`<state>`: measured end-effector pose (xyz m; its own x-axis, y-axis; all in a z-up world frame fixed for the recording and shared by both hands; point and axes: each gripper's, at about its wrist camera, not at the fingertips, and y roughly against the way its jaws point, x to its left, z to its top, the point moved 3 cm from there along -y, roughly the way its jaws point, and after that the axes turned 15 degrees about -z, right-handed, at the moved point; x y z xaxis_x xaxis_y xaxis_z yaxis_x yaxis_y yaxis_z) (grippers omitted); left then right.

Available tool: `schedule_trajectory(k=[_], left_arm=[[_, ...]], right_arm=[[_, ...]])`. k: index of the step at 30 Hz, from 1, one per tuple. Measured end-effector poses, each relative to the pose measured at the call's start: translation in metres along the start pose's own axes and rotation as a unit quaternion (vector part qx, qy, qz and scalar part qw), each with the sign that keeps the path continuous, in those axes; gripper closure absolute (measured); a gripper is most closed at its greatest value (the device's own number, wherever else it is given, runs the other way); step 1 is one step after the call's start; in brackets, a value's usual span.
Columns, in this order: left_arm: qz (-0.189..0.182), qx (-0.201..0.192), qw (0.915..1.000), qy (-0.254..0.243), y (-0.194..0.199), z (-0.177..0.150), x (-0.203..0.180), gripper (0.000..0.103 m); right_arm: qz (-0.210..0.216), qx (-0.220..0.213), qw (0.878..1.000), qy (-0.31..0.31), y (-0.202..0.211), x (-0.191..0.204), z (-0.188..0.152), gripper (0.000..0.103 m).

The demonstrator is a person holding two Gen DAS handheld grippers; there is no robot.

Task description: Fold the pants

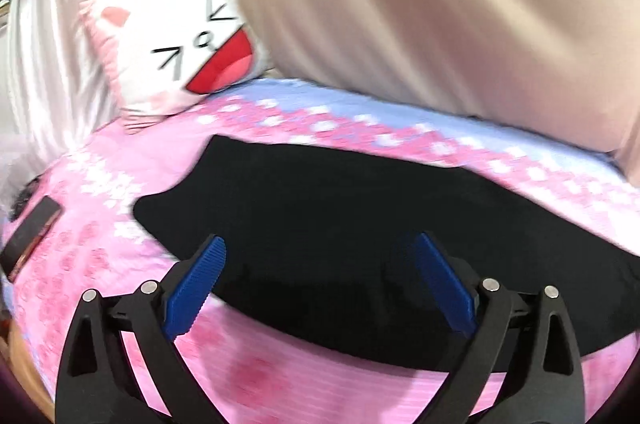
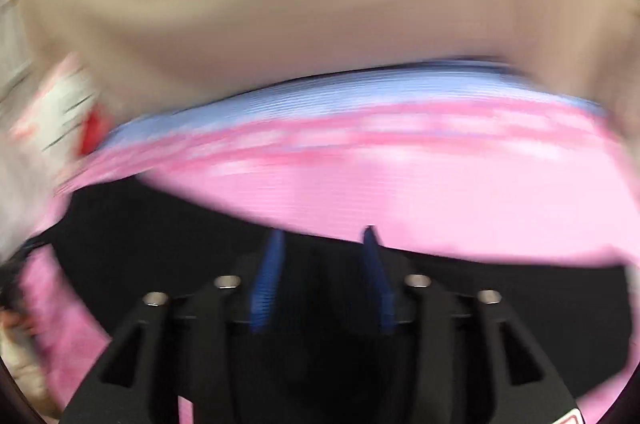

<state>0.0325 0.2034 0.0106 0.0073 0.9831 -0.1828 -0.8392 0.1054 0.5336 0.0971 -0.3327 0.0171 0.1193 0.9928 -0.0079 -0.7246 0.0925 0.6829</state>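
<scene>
Pants [image 1: 360, 224] lie flat on bed [image 1: 280, 376]; left claw [image 1: 320, 248] spread, empty; right claw [image 2: 322, 236] parted, likely releasing.

Black pants [image 1: 360, 224] lie on a pink, floral-print bedsheet [image 1: 120, 224] (pale blue along its far edge), beside a pink-and-white cartoon-face pillow [image 1: 176, 48].
</scene>
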Motion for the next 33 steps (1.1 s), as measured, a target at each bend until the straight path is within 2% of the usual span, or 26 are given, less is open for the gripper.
schedule_trajectory(k=[1, 3, 4, 7, 8, 10, 11, 12, 14, 16, 18, 19, 21, 23, 25, 27, 30, 33], left_arm=[[-0.012, 0.003, 0.9999, 0.001, 0.0, 0.001, -0.01, 0.009], [-0.041, 0.016, 0.999, 0.0, -0.006, 0.003, -0.038, 0.009], [-0.049, 0.019, 0.9986, -0.002, -0.009, 0.003, -0.049, 0.009], [-0.07, 0.038, 0.9965, -0.025, -0.023, -0.003, -0.098, 0.009], [-0.076, 0.047, 0.9953, -0.036, -0.026, -0.006, -0.118, 0.009], [-0.084, 0.056, 0.9939, -0.045, -0.031, -0.01, -0.139, 0.009], [-0.087, 0.059, 0.9932, -0.05, -0.032, -0.012, -0.15, 0.009], [-0.087, 0.061, 0.9929, -0.053, -0.032, -0.013, -0.156, 0.009], [-0.083, 0.065, 0.9927, -0.059, -0.031, -0.015, -0.167, 0.009], [-0.072, 0.062, 0.9935, -0.062, -0.027, -0.013, -0.168, 0.009], [-0.061, 0.055, 0.9946, -0.064, -0.024, -0.011, -0.17, 0.009], [-0.061, 0.055, 0.9946, -0.064, -0.025, -0.011, -0.168, 0.009], [-0.056, 0.06, 0.9947, -0.063, -0.029, -0.013, -0.168, 0.009], [-0.053, 0.067, 0.9943, -0.063, -0.031, -0.015, -0.169, 0.009], [-0.054, 0.072, 0.9937, -0.067, -0.032, -0.018, -0.169, 0.009], [-0.058, 0.071, 0.9933, -0.07, -0.032, -0.02, -0.171, 0.009], [-0.068, 0.076, 0.9916, -0.079, -0.037, -0.024, -0.18, 0.009], [-0.083, 0.089, 0.9887, -0.086, -0.042, -0.03, -0.192, 0.009]], right_arm=[[-0.065, -0.002, 0.998, -0.023, 0.005, -0.052, -0.008, 0.057], [-0.123, 0.01, 0.99, -0.062, 0.006, -0.122, -0.021, 0.056], [-0.13, 0.023, 0.988, -0.082, 0.002, -0.158, -0.029, 0.056], [-0.119, 0.043, 0.989, -0.082, -0.011, -0.191, -0.039, 0.056], [-0.104, 0.044, 0.99, -0.079, -0.017, -0.195, -0.044, 0.056], [-0.079, 0.044, 0.994, -0.069, -0.031, -0.197, -0.046, 0.069], [-0.077, 0.048, 0.994, -0.06, -0.04, -0.191, -0.046, 0.092], [-0.08, 0.06, 0.994, -0.053, -0.05, -0.192, -0.045, 0.094], [-0.068, 0.057, 0.995, -0.051, -0.053, -0.182, -0.039, 0.096], [-0.075, 0.008, 0.996, -0.047, -0.032, -0.185, -0.022, 0.096], [-0.069, -0.022, 0.996, -0.054, -0.02, -0.192, -0.009, 0.096], [-0.077, -0.017, 0.996, -0.051, -0.026, -0.198, -0.008, 0.095], [-0.088, 0.06, 0.994, -0.038, -0.073, -0.205, -0.026, 0.09], [-0.079, 0.044, 0.994, -0.055, -0.066, -0.21, -0.027, 0.083], [-0.103, 0.01, 0.992, -0.071, -0.04, -0.218, -0.021, 0.079], [-0.076, -0.013, 0.994, -0.079, -0.016, -0.217, -0.019, 0.078], [-0.033, -0.001, 0.997, -0.065, -0.011, -0.196, -0.015, 0.08], [-0.016, 0.032, 0.999, -0.039, -0.038, -0.17, -0.009, 0.083]])
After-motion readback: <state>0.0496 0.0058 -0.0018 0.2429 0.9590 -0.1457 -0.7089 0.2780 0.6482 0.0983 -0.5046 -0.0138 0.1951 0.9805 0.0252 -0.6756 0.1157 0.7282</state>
